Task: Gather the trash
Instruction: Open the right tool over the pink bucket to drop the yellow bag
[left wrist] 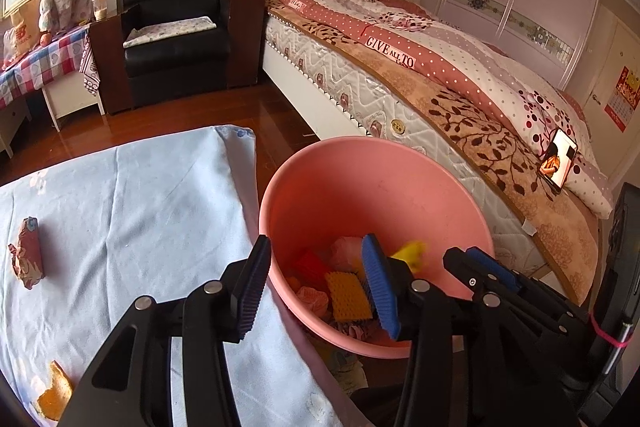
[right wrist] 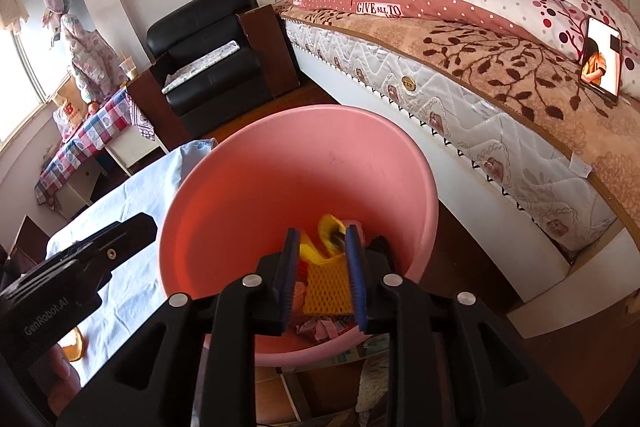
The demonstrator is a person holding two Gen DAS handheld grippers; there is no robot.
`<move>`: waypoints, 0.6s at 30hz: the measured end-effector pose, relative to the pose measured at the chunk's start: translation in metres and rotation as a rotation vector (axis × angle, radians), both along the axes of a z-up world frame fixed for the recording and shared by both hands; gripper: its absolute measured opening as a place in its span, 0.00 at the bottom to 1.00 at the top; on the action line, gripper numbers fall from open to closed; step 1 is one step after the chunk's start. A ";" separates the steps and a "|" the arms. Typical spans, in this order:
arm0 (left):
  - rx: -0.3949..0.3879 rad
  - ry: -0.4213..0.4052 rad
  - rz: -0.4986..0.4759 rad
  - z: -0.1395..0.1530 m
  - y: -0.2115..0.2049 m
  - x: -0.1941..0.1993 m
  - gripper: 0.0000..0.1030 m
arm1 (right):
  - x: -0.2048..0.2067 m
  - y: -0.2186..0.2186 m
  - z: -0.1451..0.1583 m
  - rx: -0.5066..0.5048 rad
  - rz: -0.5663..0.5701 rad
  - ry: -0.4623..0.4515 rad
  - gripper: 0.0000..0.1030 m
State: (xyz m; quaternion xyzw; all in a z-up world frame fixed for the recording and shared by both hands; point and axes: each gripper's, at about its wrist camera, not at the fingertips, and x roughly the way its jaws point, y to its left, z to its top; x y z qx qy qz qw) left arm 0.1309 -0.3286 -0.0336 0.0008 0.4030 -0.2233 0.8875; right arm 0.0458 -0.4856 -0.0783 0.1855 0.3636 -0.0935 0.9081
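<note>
Dropping trash: both grippers over the pink basin [right wrist: 224, 187]; left gripper [left wrist: 316, 283] wide and empty, right gripper [right wrist: 324, 275] narrowly parted, yellow scrap [right wrist: 320, 243] falling free. Next, fetch the crumpled wrapper [left wrist: 27, 253] from the blue cloth [left wrist: 140, 195].

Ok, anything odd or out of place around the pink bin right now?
Two scraps lie on the blue cloth, outside the pink bin: a crumpled patterned wrapper and an orange peel. Nothing looks spilled or damaged.

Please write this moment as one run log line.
left gripper: open | right gripper: open, over pink bin | yellow wrapper dropping | table: two scraps left
</note>
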 end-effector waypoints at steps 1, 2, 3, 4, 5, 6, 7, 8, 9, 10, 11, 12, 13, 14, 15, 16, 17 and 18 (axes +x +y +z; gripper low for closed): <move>-0.001 -0.001 0.000 0.000 0.001 -0.001 0.45 | -0.001 0.001 0.001 -0.003 0.001 -0.004 0.24; -0.001 -0.003 0.000 0.001 0.002 -0.002 0.45 | -0.002 0.002 0.002 -0.006 0.001 -0.007 0.24; -0.003 -0.004 0.000 0.002 0.004 -0.003 0.45 | -0.003 0.003 0.004 -0.007 0.002 -0.009 0.24; -0.005 -0.005 0.000 0.003 0.005 -0.005 0.45 | -0.004 0.004 0.005 -0.007 0.003 -0.012 0.24; -0.007 -0.005 0.000 0.004 0.006 -0.006 0.45 | -0.005 0.005 0.006 -0.008 0.003 -0.014 0.24; -0.009 -0.007 0.000 0.005 0.007 -0.007 0.46 | -0.006 0.006 0.007 -0.010 0.002 -0.015 0.24; -0.011 -0.009 -0.001 0.006 0.008 -0.009 0.46 | -0.007 0.008 0.009 -0.010 0.002 -0.017 0.24; -0.012 -0.011 -0.001 0.007 0.009 -0.011 0.46 | -0.008 0.009 0.010 -0.010 0.002 -0.019 0.24; -0.014 -0.013 -0.001 0.008 0.011 -0.012 0.46 | -0.010 0.010 0.011 -0.009 0.003 -0.021 0.24; -0.016 -0.014 -0.001 0.009 0.013 -0.014 0.46 | -0.011 0.011 0.012 -0.009 0.003 -0.023 0.24; -0.019 -0.016 0.000 0.010 0.015 -0.015 0.46 | -0.012 0.012 0.013 -0.010 0.004 -0.025 0.24; -0.020 -0.018 0.001 0.012 0.016 -0.016 0.46 | -0.013 0.014 0.014 -0.011 0.005 -0.027 0.24; -0.023 -0.020 0.002 0.013 0.018 -0.017 0.46 | -0.014 0.016 0.015 -0.012 0.007 -0.028 0.24; -0.025 -0.022 0.003 0.015 0.020 -0.018 0.46 | -0.015 0.018 0.016 -0.012 0.010 -0.029 0.24; -0.026 -0.024 0.005 0.016 0.022 -0.020 0.46 | -0.016 0.020 0.018 -0.014 0.014 -0.031 0.24; -0.027 -0.026 0.006 0.017 0.024 -0.022 0.46 | -0.018 0.023 0.019 -0.016 0.017 -0.033 0.24; -0.029 -0.028 0.007 0.018 0.025 -0.023 0.46 | -0.020 0.026 0.020 -0.017 0.022 -0.037 0.24; -0.031 -0.029 0.008 0.020 0.028 -0.024 0.46 | -0.022 0.030 0.022 -0.018 0.027 -0.042 0.24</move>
